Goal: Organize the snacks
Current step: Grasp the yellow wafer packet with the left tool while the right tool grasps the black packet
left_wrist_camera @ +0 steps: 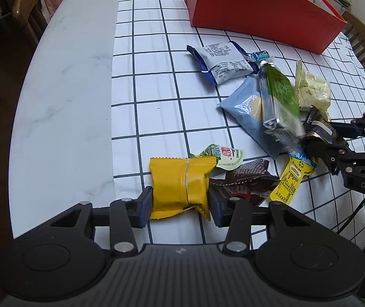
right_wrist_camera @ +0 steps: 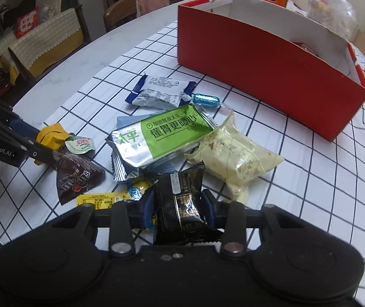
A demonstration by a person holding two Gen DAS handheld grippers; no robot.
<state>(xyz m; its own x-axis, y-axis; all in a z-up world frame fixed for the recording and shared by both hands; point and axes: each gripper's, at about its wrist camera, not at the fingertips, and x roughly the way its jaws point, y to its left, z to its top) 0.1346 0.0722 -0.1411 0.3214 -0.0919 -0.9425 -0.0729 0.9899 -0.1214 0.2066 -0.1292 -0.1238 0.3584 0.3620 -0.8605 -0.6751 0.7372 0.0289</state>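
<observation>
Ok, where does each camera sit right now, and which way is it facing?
Left wrist: rides the left tongs, angled steeply down at the checked cloth; their blue pads clamp the yellow packet. The right tongs enter at the right edge.
Right wrist: rides the right tongs, tilted down at the snack pile; they grip the black packet. The left tongs enter from the left.
Shared: red box, green packet, both tongs.
</observation>
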